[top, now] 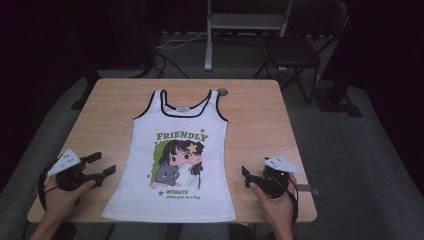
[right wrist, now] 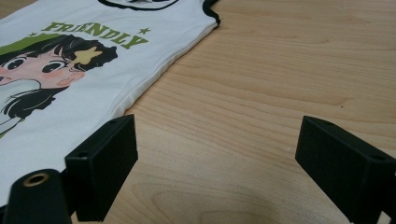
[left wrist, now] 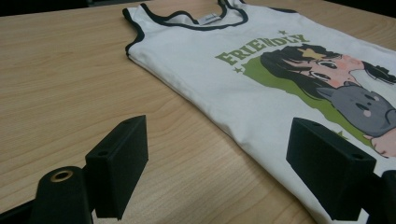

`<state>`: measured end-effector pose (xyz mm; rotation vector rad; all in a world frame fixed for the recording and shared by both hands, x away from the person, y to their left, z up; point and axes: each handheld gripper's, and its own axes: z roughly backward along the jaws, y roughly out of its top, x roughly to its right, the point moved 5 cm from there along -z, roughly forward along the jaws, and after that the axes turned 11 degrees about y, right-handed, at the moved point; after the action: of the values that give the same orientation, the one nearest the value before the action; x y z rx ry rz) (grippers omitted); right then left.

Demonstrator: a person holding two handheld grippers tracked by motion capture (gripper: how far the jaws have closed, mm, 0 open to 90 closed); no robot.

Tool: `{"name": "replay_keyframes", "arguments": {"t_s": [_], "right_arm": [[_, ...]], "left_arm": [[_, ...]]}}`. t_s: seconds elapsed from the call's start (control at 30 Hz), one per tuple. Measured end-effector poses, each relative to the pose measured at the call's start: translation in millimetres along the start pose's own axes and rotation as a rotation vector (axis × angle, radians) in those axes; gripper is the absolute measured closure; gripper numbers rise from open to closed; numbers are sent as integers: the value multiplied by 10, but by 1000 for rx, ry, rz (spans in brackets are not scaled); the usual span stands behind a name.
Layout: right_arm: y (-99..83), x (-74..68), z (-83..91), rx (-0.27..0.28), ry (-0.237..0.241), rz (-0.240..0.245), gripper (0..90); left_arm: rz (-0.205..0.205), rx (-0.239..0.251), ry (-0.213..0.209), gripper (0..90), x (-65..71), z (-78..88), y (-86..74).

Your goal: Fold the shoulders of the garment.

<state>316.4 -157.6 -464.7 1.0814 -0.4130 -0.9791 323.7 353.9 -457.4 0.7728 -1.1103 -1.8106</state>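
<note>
Left tool is sitting on the counter at the near left, w/ a hand gripping it from behind; jaws are standing spread wide, nothing between them, pointing toward the shirt's near left edge but apart from it. In the left gripper view the tank top is lying just past the jaws, one jaw overlapping its hem in the picture; contact there is prob. none, hard to tell. The top is lying flat, face up, mid-counter, neck toward the far edge, "FRIENDLY" print showing. Right tool is resting at the near right, held by the other hand, jaws likewise spread and empty, just beside the shirt's right edge over bare wood.
</note>
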Motion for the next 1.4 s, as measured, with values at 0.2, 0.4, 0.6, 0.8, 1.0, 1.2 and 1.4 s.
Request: {"name": "replay_keyframes", "arguments": {"t_s": [0.2, 0.4, 0.6, 0.8, 1.0, 1.2, 1.4], "right_arm": [[-1, -6, -7, -6, -1, 14, 122], [-1, -9, -9, -10, 2, 8, 122], [-1, -9, -16, -15, 6, 11, 122], [-4, -10, -17, -19, 7, 7, 122], [-11, -30, -25, -28, 29, -3, 121], [-8, -42, -44, -40, 29, 11, 122], [-8, -41, -41, -38, 29, 6, 122]], "left_arm": [[-9, -8, 2, 202, 5, -8, -1], [-9, -24, -1, 202, 8, -20, -3], [1, -32, -20, 203, 9, -80, 24], [3, -32, -38, 203, -13, -234, 180], [0, -43, -48, 203, -123, -558, 496], [1, -51, -47, 203, -328, -971, 952], [-1, -102, -49, 204, -449, -1404, 1280]]}}
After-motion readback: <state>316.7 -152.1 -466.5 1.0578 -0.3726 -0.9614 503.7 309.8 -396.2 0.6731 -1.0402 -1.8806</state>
